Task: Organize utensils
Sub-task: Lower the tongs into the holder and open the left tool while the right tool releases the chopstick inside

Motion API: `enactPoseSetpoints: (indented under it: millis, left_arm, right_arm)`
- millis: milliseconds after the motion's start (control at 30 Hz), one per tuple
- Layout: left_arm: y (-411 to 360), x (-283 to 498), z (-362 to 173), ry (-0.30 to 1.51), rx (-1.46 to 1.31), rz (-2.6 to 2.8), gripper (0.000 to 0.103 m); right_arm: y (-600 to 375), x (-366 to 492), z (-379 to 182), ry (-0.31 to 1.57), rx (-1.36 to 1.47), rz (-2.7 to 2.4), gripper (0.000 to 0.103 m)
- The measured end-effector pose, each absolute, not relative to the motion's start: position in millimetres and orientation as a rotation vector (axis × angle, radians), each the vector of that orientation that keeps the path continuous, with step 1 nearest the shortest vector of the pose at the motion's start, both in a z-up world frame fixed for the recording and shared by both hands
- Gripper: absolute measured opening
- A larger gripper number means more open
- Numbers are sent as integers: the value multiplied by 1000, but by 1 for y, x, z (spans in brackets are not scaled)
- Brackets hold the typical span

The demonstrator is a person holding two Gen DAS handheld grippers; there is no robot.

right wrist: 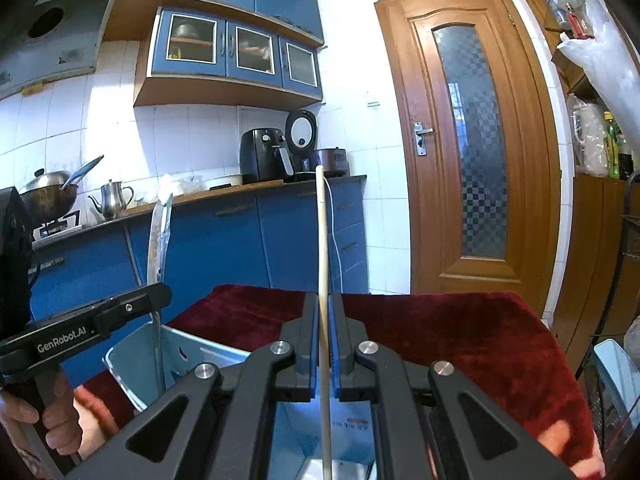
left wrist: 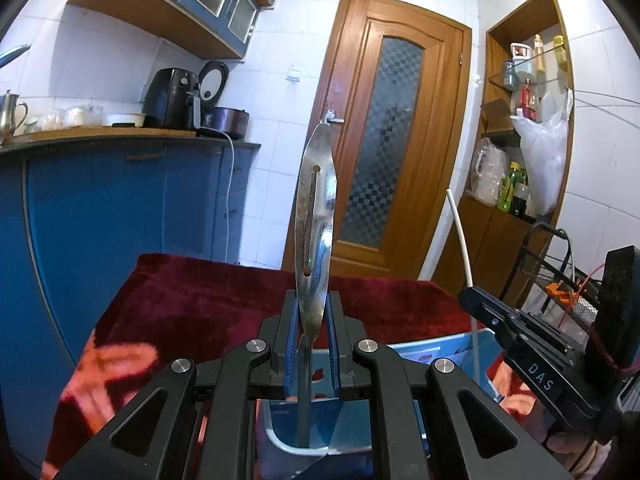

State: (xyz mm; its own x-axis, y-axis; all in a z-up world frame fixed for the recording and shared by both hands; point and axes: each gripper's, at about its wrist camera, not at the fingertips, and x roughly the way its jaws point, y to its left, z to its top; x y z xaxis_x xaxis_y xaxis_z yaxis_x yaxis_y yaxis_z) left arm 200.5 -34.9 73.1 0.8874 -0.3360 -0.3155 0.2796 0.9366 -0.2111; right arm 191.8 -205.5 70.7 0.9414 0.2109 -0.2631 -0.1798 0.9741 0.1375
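left gripper (left wrist: 313, 332) clamped on spatula (left wrist: 316, 216), blade up, long axis vertical, handle end down in blue bin (left wrist: 440, 346). right gripper (right wrist: 324, 344) clamped on chopstick (right wrist: 322, 248), also vertical, over the same bin. judgement: both drop straight down; neither is nearer.

Left tool (left wrist: 313, 332) and right tool (right wrist: 325, 340) side by side, upright, both clamped tight.
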Motion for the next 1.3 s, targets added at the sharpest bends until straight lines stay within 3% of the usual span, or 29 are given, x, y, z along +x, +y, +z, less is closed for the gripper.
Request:
enactPoseSetpoints:
  millis: [500, 667, 700, 833, 1300]
  left_arm:
    - [-31, 185, 71, 387, -150, -329, 13]
    - [-31, 180, 73, 398, -148, -323, 32]
    - [-30, 178, 73, 397, -145, -322, 33]
    - [-30, 172, 74, 402, -134, -321, 33]
    - [-16, 135, 89, 452, -107, -314, 33]
  right_arm:
    - [-212, 171, 64, 349, 68, 200, 6]
    - [-212, 170, 62, 374, 84, 202, 7]
    - [-212, 168, 61, 377, 86, 203, 8]
    - [-213, 164, 62, 385, 102, 217, 32]
    - [-212, 127, 88, 383, 114, 192, 37]
